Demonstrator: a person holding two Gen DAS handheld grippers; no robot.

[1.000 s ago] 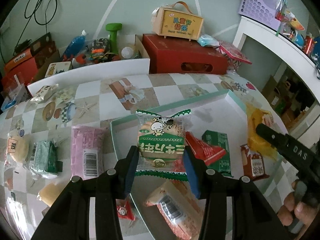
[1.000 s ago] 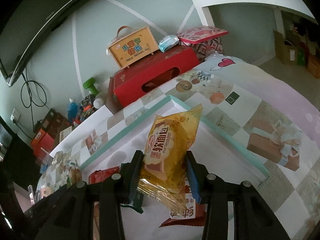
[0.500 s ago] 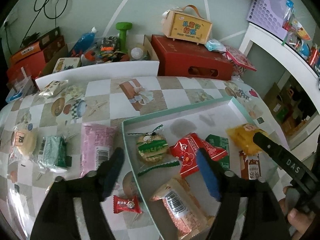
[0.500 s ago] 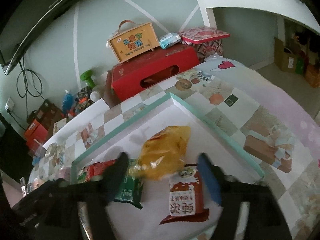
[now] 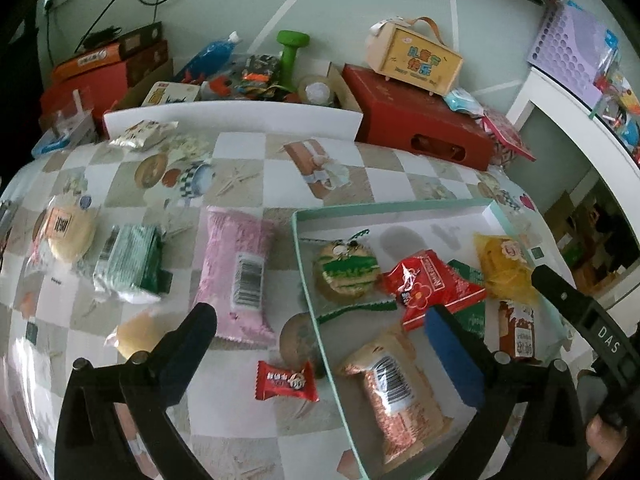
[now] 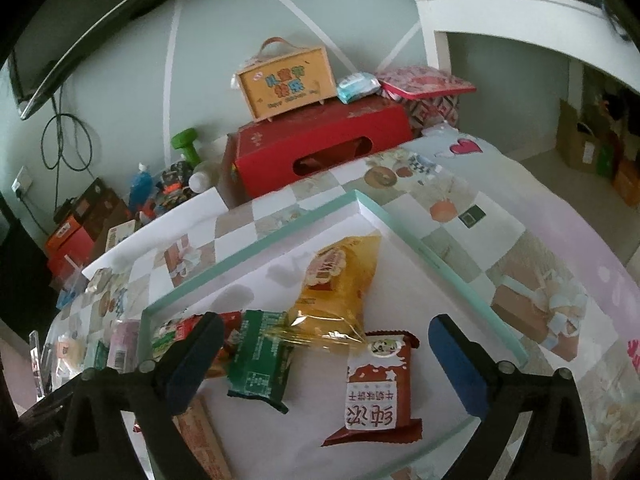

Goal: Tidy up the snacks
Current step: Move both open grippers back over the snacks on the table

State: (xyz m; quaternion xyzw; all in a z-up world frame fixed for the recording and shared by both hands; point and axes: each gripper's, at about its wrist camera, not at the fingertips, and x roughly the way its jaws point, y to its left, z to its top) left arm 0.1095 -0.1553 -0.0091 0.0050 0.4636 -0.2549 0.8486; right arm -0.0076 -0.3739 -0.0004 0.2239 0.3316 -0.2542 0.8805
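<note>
Both grippers hang over the table with jaws opening wide and nothing between the pads. The left gripper [image 5: 320, 342] straddles the near-left edge of the mint-rimmed tray [image 5: 394, 207]: its left finger [image 5: 188, 344] is over the tablecloth beside the pink packet [image 5: 238, 276], its right finger [image 5: 456, 356] over the tray next to the red snack [image 5: 432, 288]. The round green-striped biscuit pack [image 5: 346, 270] lies flat in the tray's far-left corner, well ahead of those fingers. The right gripper [image 6: 320, 358] hovers above the tray, and the yellow bread pack [image 6: 336, 280] lies just beyond its fingertips, its clear end seemingly resting on the green packet [image 6: 260, 356] and the brown cookie pack [image 6: 378, 388], though the overlap is hard to read.
</note>
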